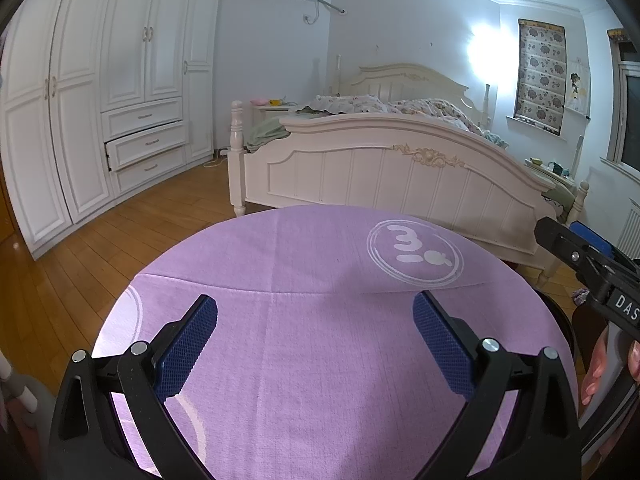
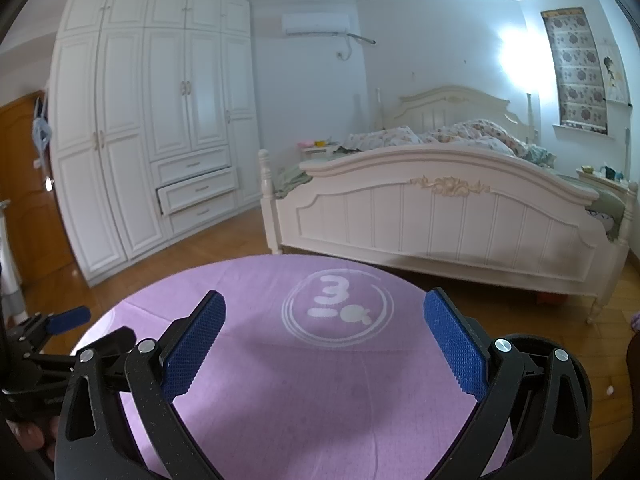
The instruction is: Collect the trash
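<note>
Both claws hang over a round table (image 1: 320,360) covered by a lilac cloth (image 2: 320,392) printed with a white ringed "3" logo (image 1: 415,251). The left gripper (image 1: 316,342) is spread wide, its 2 blue textured pads (image 1: 188,346) well apart with only bare cloth between them. The right gripper (image 2: 325,344) is equally wide open and grips nothing; from the left wrist view it shows as a black arm (image 1: 592,268) at the right edge, cut off by the frame.

No trash can be made out on the cloth in either view, so its look, lie and long axis cannot be told. A small white speck (image 2: 610,390) lies on the wooden floor (image 2: 224,256) at the right; what it is cannot be told.

Far behind stand a cream bed (image 2: 440,208) with rumpled floral bedding and a white wardrobe (image 2: 152,128), 1 drawer (image 2: 198,192) pulled slightly out.
</note>
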{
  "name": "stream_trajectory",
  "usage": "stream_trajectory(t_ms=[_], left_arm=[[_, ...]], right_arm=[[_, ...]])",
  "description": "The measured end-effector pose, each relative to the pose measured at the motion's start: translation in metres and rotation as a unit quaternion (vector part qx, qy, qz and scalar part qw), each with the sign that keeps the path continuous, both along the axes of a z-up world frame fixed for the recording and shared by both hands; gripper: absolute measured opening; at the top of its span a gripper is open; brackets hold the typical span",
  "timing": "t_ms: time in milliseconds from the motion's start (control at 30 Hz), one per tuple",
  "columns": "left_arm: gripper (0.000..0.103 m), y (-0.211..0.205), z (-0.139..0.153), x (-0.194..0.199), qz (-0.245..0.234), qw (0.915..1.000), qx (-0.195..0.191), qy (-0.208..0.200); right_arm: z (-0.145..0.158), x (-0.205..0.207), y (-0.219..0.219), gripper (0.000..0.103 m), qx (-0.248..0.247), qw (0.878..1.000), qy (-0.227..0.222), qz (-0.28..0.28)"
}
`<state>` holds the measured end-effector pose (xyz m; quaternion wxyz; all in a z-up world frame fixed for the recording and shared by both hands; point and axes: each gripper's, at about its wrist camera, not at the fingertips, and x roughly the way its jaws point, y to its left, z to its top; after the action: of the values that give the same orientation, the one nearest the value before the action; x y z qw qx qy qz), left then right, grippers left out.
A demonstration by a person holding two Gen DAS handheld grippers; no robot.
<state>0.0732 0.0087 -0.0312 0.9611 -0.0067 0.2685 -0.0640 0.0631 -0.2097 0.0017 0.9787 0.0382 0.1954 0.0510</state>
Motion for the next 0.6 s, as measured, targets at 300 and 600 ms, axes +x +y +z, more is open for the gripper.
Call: stream_trajectory(t_ms=[300, 600], left_arm=[[0.097, 0.001, -0.001, -0.003, -0.017, 0.9998, -0.006, -0.005], [0.097, 0.002, -0.003, 0.000, -0.008, 0.9999, -0.012, 0.005]], right_arm=[[-0.002, 0.000, -0.001, 0.098, 0.000, 1.000, 0.001, 0.000], [-0.010, -0.004, -0.001, 0.098, -0.001, 1.000, 0.005, 0.002]])
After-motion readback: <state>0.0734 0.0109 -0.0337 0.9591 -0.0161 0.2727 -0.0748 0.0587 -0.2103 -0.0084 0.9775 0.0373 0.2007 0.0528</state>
